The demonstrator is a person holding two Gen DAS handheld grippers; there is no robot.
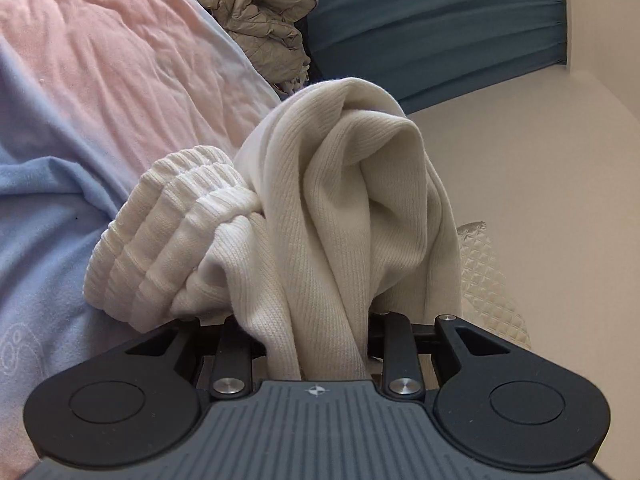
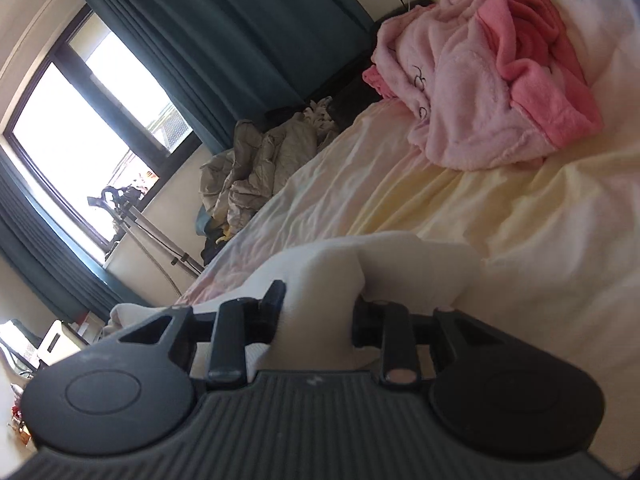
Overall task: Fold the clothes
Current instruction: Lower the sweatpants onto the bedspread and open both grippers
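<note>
A white ribbed knit garment [image 1: 344, 200] is bunched in my left gripper [image 1: 316, 328], which is shut on it; the cloth hides the fingers. Its ribbed cuff [image 1: 168, 232] hangs to the left, over the bed. In the right wrist view my right gripper [image 2: 320, 312] is shut on a fold of the same white garment [image 2: 360, 264], just above the bed sheet [image 2: 500, 216]. The fingertips are covered by cloth.
The pastel pink, blue and yellow bed sheet [image 1: 100, 92] fills the space below. A pink fleece robe [image 2: 488, 72] lies further up the bed. A grey quilted jacket [image 2: 260, 156] is heaped beside the bed, also in the left wrist view [image 1: 260, 16]. Teal curtains [image 2: 248, 28] and a window [image 2: 80, 132] stand behind.
</note>
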